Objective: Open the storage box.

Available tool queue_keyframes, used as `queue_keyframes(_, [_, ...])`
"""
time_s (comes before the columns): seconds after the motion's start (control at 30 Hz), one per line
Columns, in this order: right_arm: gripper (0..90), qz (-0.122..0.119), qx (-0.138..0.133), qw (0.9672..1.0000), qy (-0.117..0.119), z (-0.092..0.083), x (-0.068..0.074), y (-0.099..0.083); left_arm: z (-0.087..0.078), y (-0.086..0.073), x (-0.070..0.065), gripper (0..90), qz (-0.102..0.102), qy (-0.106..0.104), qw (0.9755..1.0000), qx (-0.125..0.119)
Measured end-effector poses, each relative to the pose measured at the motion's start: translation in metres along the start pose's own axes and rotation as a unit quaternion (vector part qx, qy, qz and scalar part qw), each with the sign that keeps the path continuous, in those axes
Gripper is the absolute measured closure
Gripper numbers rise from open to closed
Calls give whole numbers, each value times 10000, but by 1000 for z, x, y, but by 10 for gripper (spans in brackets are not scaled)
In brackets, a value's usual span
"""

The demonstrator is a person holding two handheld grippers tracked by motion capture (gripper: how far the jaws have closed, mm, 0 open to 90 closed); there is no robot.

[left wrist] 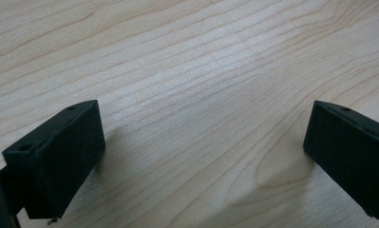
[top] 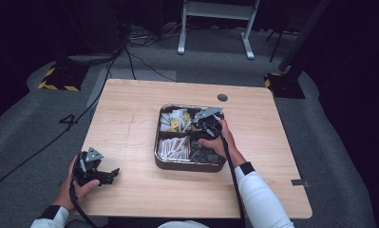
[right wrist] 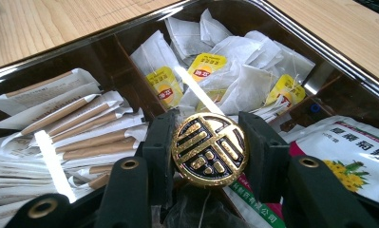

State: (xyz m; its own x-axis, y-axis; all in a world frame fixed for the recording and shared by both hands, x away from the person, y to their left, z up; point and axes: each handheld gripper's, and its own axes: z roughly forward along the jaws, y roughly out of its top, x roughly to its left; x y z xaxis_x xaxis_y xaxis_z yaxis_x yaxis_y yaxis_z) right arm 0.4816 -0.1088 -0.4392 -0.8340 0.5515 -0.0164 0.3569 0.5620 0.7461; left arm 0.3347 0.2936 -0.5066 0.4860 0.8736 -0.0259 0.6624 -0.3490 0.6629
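Observation:
A dark metal tray (top: 187,166) with four compartments stands on the wooden table (top: 130,118). At the centre of its dividers sits a round gold knob (right wrist: 210,149) with a black pattern. My right gripper (right wrist: 210,148) is shut on that knob, one black pad against each side of it. From above, the right gripper (top: 196,127) reaches into the tray's middle. My left gripper (top: 112,175) rests near the table's front left corner. Its jaws stand wide open in the left gripper view (left wrist: 203,137), with bare wood between them.
Tea bags with yellow tags (right wrist: 225,76) fill the far compartment, paper-wrapped sticks (right wrist: 73,133) the left one, and white flower-printed packets (right wrist: 353,152) the right one. A round cable hole (top: 222,98) lies behind the tray. Cables (top: 130,57) and a white frame (top: 215,28) sit on the floor beyond.

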Motion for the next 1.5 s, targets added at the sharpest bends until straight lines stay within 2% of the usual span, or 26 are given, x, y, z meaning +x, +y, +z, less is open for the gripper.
queue_keyframes(0.47, [591, 5, -39, 10000, -4, -5, 0, 0, 0, -1, 0, 2, 0, -3, 10000, -16])
queue_keyframes(1.1, [591, 33, -273, 9996, 1, -29, -2, 8, 0, -1, 0, 2, 6, -1, 10000, -13])
queue_keyframes(1.5, [591, 54, -319, 9995, -38, -39, -3, 12, 0, -1, 0, 2, 7, -2, 10000, -14])
